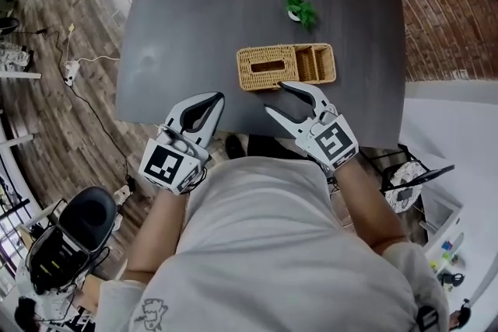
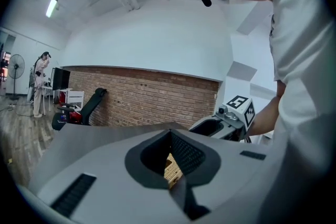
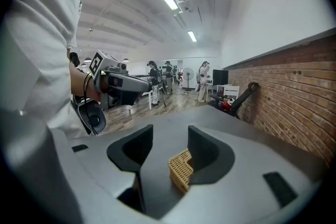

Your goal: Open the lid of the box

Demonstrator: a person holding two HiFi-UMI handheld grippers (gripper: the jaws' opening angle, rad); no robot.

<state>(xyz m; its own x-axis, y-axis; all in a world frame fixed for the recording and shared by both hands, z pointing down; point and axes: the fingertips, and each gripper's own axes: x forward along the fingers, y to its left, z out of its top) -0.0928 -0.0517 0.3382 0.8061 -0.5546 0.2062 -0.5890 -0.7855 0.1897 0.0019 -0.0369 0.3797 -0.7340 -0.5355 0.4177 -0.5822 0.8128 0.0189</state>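
Right claw [image 1: 274,97] stands wide open and empty, just at 6 o'clock of the rectangular woven wicker box [image 1: 285,66]. Left claw [image 1: 216,99] has its tips together, empty. This box lies on the dark grey table [image 1: 194,12], long axis 9 to 3 o'clock, slotted lid [image 1: 267,67] at the 9 o'clock end.

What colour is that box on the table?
Tan woven wicker box, clearest in the head view.

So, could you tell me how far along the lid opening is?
Nothing done: the lid lies flat on the wicker box. In hand: the right gripper, jaws apart, hovers at the box's near edge; the left gripper, shut and empty, hangs further back. Left: grasping and lifting the lid.
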